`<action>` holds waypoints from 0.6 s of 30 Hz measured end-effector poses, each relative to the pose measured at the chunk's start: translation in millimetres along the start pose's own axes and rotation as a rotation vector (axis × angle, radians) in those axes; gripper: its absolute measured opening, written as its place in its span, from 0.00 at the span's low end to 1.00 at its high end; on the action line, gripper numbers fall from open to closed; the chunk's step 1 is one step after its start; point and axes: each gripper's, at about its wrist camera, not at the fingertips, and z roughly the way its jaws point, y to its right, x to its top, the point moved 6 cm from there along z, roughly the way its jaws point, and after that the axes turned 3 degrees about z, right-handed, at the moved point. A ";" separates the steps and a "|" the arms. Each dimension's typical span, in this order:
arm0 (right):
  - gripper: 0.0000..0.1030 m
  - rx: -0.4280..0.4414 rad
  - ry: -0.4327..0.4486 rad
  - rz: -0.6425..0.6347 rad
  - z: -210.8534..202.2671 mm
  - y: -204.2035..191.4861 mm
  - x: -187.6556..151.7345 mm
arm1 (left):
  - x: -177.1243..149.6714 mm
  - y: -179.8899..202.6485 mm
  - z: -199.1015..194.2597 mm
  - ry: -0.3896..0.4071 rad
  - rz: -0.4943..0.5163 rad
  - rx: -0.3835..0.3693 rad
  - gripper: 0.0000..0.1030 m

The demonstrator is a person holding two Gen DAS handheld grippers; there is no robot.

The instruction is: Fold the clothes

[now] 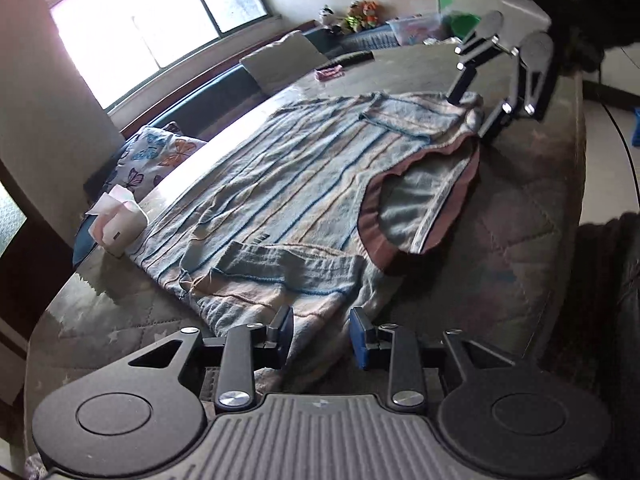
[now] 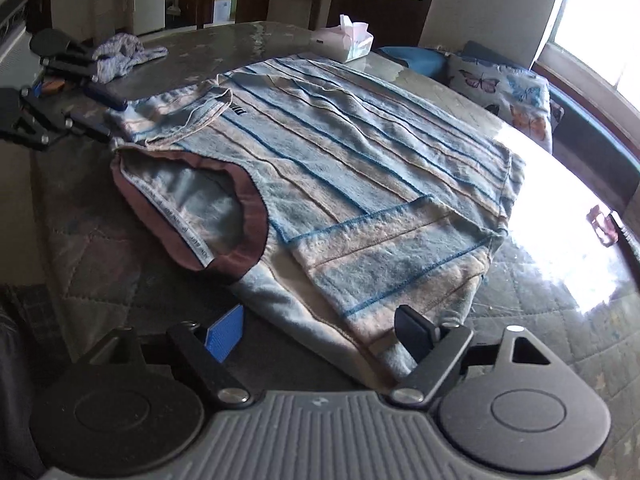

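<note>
A blue and beige striped top (image 1: 280, 184) (image 2: 360, 160) with a dull pink collar lies flat on the round table (image 1: 520, 240) (image 2: 560, 340), both sleeves folded in over its body. My left gripper (image 1: 322, 336) stands open over one shoulder edge, with cloth lying in the gap and its pads apart from it. It shows in the right wrist view as the left gripper (image 2: 100, 114), at the far shoulder. My right gripper (image 2: 318, 332) is open wide over the other shoulder, the fabric loose between its fingers. The left wrist view has the right gripper (image 1: 478, 106) at the far corner.
A tissue box (image 1: 118, 224) (image 2: 346, 42) stands by the hem. A crumpled cloth (image 2: 124, 54) lies behind the left gripper. A small pink item (image 1: 330, 72) sits further out on the table. A butterfly cushion (image 1: 148, 156) (image 2: 504, 88) lies on the bench below the window.
</note>
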 end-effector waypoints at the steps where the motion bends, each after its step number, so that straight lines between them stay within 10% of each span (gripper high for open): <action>1: 0.70 0.005 -0.001 0.007 0.7 2.5 1.3 | -1.1 -0.4 2.1 -0.006 0.007 -0.006 0.33; 12: 0.25 0.026 -0.011 0.089 2.7 15.2 6.4 | -3.8 -5.7 9.3 -0.014 0.060 -0.072 0.33; 18: 0.23 0.020 -0.001 0.093 1.5 15.1 5.0 | -6.8 -7.3 8.6 -0.014 0.056 -0.108 0.33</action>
